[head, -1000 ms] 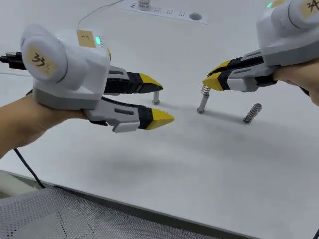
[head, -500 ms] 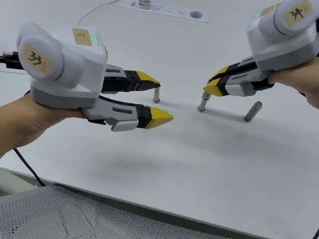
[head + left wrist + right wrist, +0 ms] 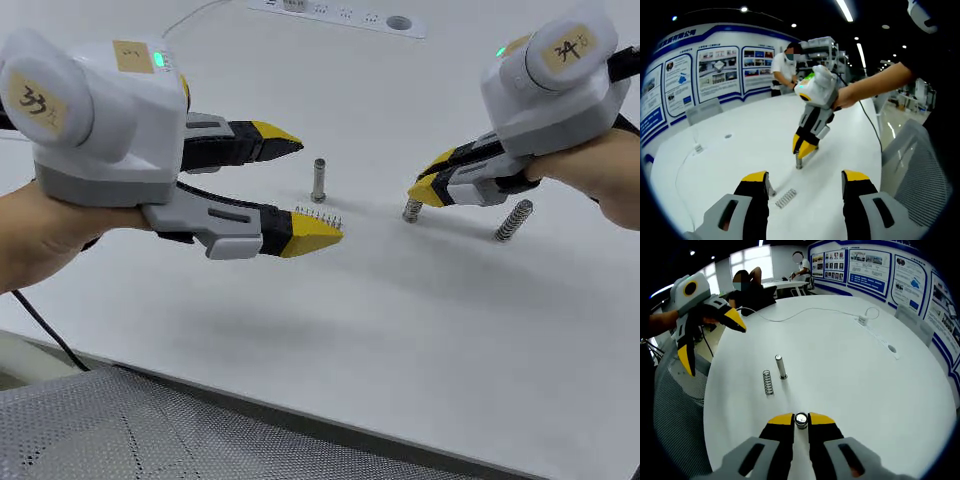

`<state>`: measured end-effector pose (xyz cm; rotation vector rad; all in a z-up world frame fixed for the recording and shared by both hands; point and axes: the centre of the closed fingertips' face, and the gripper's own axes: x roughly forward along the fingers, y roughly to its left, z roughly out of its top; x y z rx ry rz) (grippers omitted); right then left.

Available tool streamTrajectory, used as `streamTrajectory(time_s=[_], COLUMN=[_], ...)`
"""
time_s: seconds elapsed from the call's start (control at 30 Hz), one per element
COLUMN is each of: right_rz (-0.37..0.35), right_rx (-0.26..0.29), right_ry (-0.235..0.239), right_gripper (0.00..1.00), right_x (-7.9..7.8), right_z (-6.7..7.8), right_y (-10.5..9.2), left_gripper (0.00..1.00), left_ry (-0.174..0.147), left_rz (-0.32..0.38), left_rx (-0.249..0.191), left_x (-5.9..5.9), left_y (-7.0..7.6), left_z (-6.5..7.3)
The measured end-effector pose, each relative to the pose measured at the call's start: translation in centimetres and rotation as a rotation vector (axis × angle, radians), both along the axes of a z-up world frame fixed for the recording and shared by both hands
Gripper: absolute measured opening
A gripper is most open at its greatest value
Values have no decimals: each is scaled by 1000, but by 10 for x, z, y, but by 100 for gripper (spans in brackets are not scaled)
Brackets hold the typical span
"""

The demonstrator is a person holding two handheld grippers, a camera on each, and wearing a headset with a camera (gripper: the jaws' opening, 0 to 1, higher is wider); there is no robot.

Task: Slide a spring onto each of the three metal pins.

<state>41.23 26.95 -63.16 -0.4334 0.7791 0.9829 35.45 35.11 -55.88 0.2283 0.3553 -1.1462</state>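
White table [image 3: 420,330]: right gripper [image 3: 425,190] clamped on spring [image 3: 411,209], right of bare pin [image 3: 319,180]; left gripper [image 3: 805,176] jaws apart. We reckon 1 skewed push flings it off.

Over a white bench [image 3: 360,330], the left gripper [image 3: 320,191] hovers with its yellow-tipped fingers [image 3: 310,232] spread wide. At right, the right gripper [image 3: 413,195] pinches the top of a spring-wrapped pin [image 3: 411,209]. A bare pin [image 3: 319,180] stands upright between the two grippers. A loose spring [image 3: 512,220] lies farther right, and another spring [image 3: 320,212] peeks above the left gripper's lower finger.
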Motion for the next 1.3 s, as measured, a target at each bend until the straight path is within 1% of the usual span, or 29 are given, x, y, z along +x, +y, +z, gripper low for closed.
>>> streamTrajectory(time_s=[0.1,0.2,0.37,0.53,0.6,0.67,0.7,0.9,0.97,1.03,1.1,1.13,1.2,1.23,1.3], right_rz=[-1,4,10,12,7,-2,-1,22,26,29,24,20,27,37,58], right_rx=[1,-8,-14,-18,-14,8,12,2,2,2,32,55,102,123,142], right_ry=[4,4,7,5,9,9,9,-32,-37,-65,-109,-119,-134,-137,-135], right_gripper=[11,11,11,11,12,14,16,17,17,17,17,17,17,17,18], right_x=[1,1,0,1,1,1,0,-1,-2,-1,2,2,1,1,-1], right_z=[-2,-5,-7,-8,-6,-1,1,14,18,25,37,44,53,56,55], right_y=[0,0,0,1,1,1,1,-3,-3,-3,3,8,18,24,35], left_gripper=[64,65,69,73,74,75,76,78,78,80,81,81,82,83,84], left_ry=[2,1,-11,-14,-23,-34,-33,-29,-25,-22,-18,-15,-9,-4,6], left_rz=[11,19,45,58,63,71,73,89,90,91,96,103,112,118,121], left_rx=[-8,-3,-8,8,15,23,24,26,27,33,31,28,24,22,21], left_x=[2,4,8,9,9,10,10,10,9,7,6,6,7,7,7], left_y=[2,6,13,22,25,29,30,37,38,41,44,46,48,50,51], left_z=[1,1,5,6,7,8,8,9,9,8,8,7,7,6,4])
